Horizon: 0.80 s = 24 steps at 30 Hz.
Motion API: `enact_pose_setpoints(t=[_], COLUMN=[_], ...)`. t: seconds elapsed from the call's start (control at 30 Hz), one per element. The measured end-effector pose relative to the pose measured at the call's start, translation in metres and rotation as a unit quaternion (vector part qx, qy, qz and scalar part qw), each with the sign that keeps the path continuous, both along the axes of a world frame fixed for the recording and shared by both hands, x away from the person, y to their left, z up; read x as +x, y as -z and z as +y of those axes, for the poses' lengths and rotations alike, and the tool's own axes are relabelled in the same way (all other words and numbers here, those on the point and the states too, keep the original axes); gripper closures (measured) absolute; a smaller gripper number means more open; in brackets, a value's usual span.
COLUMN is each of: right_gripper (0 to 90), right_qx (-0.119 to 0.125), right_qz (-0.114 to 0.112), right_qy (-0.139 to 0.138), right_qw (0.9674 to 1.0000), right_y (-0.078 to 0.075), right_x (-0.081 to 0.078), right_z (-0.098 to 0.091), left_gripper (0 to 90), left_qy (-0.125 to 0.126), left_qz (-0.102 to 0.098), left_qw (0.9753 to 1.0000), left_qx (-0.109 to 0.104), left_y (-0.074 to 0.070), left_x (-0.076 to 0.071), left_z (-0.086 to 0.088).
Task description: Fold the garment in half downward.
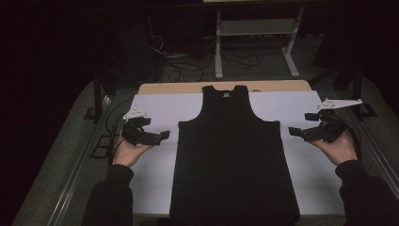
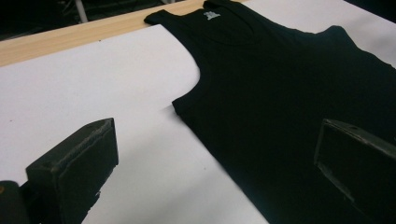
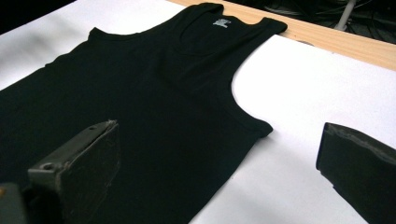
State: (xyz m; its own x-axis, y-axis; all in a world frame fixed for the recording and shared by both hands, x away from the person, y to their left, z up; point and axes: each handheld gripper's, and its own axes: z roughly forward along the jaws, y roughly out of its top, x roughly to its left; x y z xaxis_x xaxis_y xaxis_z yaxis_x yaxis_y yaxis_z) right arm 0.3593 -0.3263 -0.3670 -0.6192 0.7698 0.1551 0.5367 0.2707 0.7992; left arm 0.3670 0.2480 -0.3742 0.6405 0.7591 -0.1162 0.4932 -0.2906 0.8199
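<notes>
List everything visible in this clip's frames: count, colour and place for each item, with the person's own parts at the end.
tank top: 1, black, flat in the middle of the white sheet, neck toward the far edge
white sheet: 1, white, covering most of the table
table: 1, light wood, far edge showing beyond the sheet
stand: 1, white, on the floor behind the table
cables: several, dark, on the floor behind the table
left gripper: 1, black, open, left of the tank top
right gripper: 1, black, open, right of the tank top
</notes>
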Motion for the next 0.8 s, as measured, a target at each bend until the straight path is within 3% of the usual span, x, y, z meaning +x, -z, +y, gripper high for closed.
enact_pose_setpoints(t=[0.17,0.8], right_gripper=[0.0,1.9], right_qx=[-0.001,0.000], right_qz=[0.004,0.034], right_qy=[0.000,0.001], right_qw=[1.0000,0.9994], right_y=[0.001,0.012], right_x=[0.006,0.035], right_z=[0.000,0.000], left_gripper=[0.0,0.0], left_qy=[0.004,0.001], left_qz=[0.010,0.037], left_qw=[0.9999,0.9992], left_qx=[-0.010,-0.015], left_y=[0.001,0.010], left_x=[0.008,0.039], left_z=[-0.002,-0.006])
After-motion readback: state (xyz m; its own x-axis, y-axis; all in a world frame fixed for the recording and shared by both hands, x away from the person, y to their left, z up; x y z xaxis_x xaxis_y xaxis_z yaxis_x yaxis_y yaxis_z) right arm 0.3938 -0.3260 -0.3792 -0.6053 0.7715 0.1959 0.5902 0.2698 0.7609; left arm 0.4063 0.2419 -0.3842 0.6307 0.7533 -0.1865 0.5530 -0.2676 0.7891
